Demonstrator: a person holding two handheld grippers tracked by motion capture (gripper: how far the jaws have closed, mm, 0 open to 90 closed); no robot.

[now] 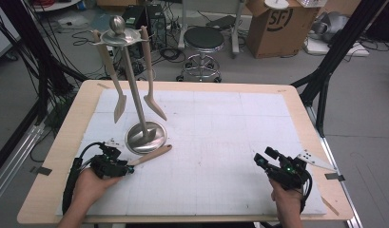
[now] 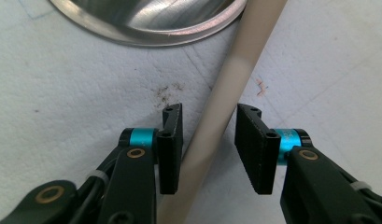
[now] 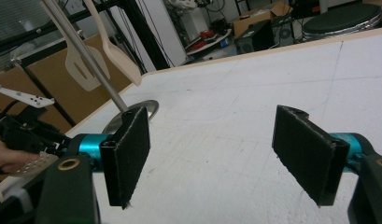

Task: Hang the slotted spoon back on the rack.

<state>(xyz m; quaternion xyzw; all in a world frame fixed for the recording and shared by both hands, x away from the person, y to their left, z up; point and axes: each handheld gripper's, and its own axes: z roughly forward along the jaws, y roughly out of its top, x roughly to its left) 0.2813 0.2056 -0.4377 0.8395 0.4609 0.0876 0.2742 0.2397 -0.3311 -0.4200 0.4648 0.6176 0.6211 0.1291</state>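
A beige utensil (image 1: 151,154) lies flat on the white mat, its far end against the base of a steel stand (image 1: 145,137). My left gripper (image 1: 130,168) straddles the near end of its handle (image 2: 235,74). In the left gripper view the handle runs between the two pads of my left gripper (image 2: 209,144), close by the left one with a gap at the right one, so the jaws are not clamped. A beige spatula (image 1: 118,102) and a spoon (image 1: 154,104) hang from the stand's top. My right gripper (image 1: 261,159) rests at the near right, its jaws (image 3: 216,149) wide open around nothing.
The white mat (image 1: 220,128) covers most of the wooden table (image 1: 73,123). Behind the table, on the floor, are a black stool (image 1: 204,40), a cardboard box (image 1: 280,28) and loose cables. Black frame legs (image 1: 325,71) stand at the right.
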